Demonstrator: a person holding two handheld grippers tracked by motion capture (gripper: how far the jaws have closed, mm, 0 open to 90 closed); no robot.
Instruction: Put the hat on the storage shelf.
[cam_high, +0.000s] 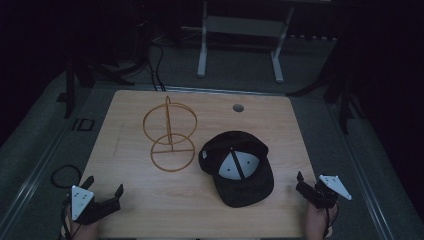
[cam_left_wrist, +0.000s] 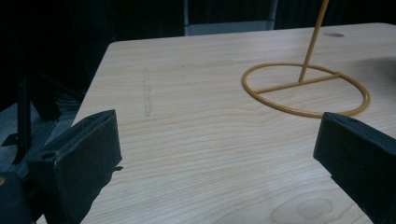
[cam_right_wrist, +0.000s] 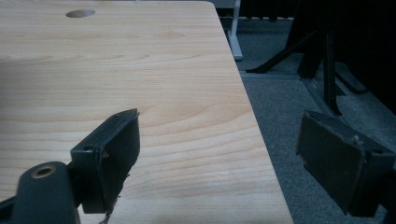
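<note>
1. In the high view, the left hand-held gripper (cam_high: 105, 192) was at the 7 o'clock corner of the wooden counter (cam_high: 130, 210), and the right hand-held gripper (cam_high: 306, 184) was at the 5 o'clock edge.
2. The left hand-held gripper (cam_left_wrist: 215, 154) had its jaws wide apart and it held nothing; the left gripper view showed only bare wood between them.
3. The right hand-held gripper (cam_right_wrist: 219, 154) was also wide open and without any load. Its own view showed one jaw above the counter (cam_right_wrist: 116, 70) and the other jaw above the grey floor (cam_right_wrist: 280, 112), so it was across the counter's edge. The high view was too dark to tell this.
4. The black cap (cam_high: 239, 167) lay upside down a little toward 4 o'clock from the middle of the counter, with its grey-white inside facing up and the brim toward 5 o'clock. It was well apart from both grippers.
5. The yellow wire stand (cam_high: 170, 132) stood upright at about 9 o'clock from the cap, just beside it. The high view showed its upper ring and the round base.
6. In the left gripper view, the wire stand (cam_left_wrist: 306, 88) showed its base ring and the lower part of its post, at 1 o'clock from the jaws.
7. A round hole (cam_high: 238, 107) was in the counter at 12 o'clock; the right gripper view showed the hole (cam_right_wrist: 80, 13) at 11 o'clock.
</note>
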